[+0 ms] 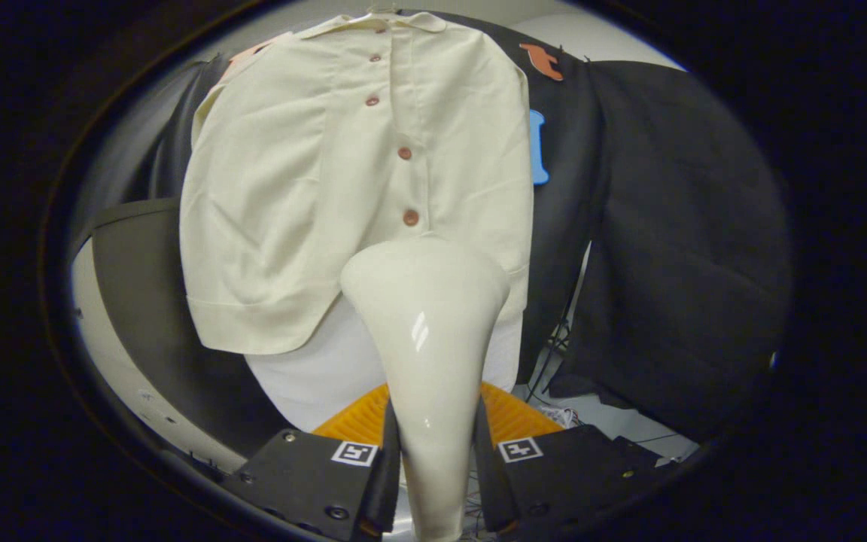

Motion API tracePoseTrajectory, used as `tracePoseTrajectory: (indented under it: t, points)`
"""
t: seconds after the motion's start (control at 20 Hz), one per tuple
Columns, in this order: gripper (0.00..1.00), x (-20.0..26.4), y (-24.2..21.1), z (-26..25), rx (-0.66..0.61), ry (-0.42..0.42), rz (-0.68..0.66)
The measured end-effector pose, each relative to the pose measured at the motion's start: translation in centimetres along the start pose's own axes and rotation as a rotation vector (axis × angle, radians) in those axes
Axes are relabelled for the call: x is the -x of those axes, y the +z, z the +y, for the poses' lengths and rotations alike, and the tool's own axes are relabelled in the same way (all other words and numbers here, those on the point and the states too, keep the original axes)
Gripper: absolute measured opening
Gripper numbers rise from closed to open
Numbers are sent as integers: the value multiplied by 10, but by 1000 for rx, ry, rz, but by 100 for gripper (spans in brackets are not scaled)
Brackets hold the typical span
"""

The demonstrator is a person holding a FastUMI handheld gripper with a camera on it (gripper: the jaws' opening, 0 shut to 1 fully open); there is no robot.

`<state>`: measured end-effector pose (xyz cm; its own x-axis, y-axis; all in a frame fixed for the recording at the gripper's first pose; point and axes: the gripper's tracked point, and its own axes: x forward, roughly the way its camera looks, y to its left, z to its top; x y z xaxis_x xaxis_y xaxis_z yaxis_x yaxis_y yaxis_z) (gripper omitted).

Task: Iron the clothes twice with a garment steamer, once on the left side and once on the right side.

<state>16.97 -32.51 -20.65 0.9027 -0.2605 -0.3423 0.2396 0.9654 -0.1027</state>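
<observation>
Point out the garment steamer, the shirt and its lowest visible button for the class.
garment steamer (427,331): gripper view, on its glossy neck, gripped between the fingers.
shirt (283,196): gripper view, on its left front panel.
lowest visible button (410,217): gripper view, on the button face.

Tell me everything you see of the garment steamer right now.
The garment steamer is glossy cream plastic: a slim handle flaring into a wide, rounded head. It stands between the fingers of the tool, which press its handle from both sides. Its head points at the lower front of the hanging cream shirt, just below the lowest button.
</observation>
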Motion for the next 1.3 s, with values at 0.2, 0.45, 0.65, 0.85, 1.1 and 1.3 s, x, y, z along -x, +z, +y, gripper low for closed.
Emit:
tracePoseTrajectory:
  t: [0.2,0.45,0.65,0.85,1.1,1.3]
  points:
    - [44,36,6,41,-9,4,-12]
    - [44,80,29,81,-4,-2,-73]
    - [44,119,58,104,-33,-16,-157]
    - [44,165,89,122,-39,-35,-239]
    - [43,212,128,155,-34,14,-335]
    - [43,247,152,201,-41,137,-411]
